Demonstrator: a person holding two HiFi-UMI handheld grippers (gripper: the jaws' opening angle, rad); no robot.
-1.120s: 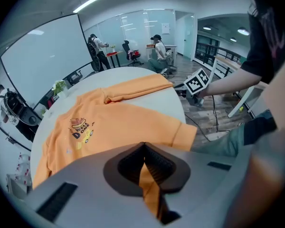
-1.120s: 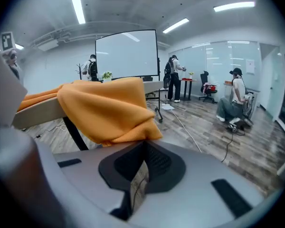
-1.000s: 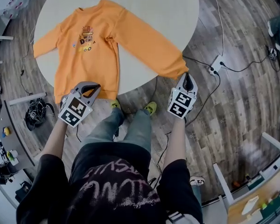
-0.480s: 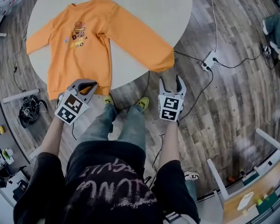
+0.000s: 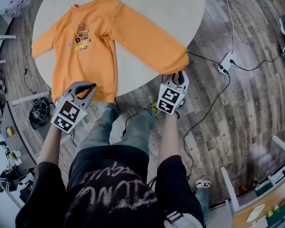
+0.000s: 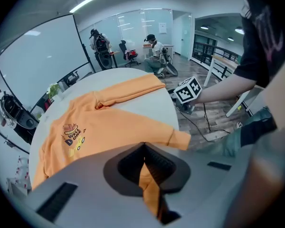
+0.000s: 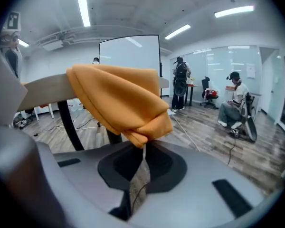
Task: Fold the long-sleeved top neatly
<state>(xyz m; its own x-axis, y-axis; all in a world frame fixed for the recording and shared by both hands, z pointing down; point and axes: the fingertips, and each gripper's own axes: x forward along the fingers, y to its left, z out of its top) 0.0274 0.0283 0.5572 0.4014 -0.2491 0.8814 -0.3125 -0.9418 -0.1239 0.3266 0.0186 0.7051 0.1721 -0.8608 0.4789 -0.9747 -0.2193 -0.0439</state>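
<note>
Orange long-sleeved top lies face up on the round white table, filling the upper left of the head view, its printed chest toward the top of the frame and its collar at the far edge. One sleeve runs out to the left edge of the table. The other sleeve stretches diagonally down to the right, and its cuff hangs over the table's rim near the frame's middle.

At the lower left of the garment, the left gripper is clamped on the hem at the table's near edge; in the left gripper view a fold of orange cloth runs down between the closed jaws.

Just below the hanging cuff, the right gripper has just been closing its jaws. In the right gripper view they stand almost together, with only a thin slit left, and the lowest fold of the cuff sits pinched at their tips.

A white power strip with dark cables lies on the wooden floor at the right of the head view
</note>
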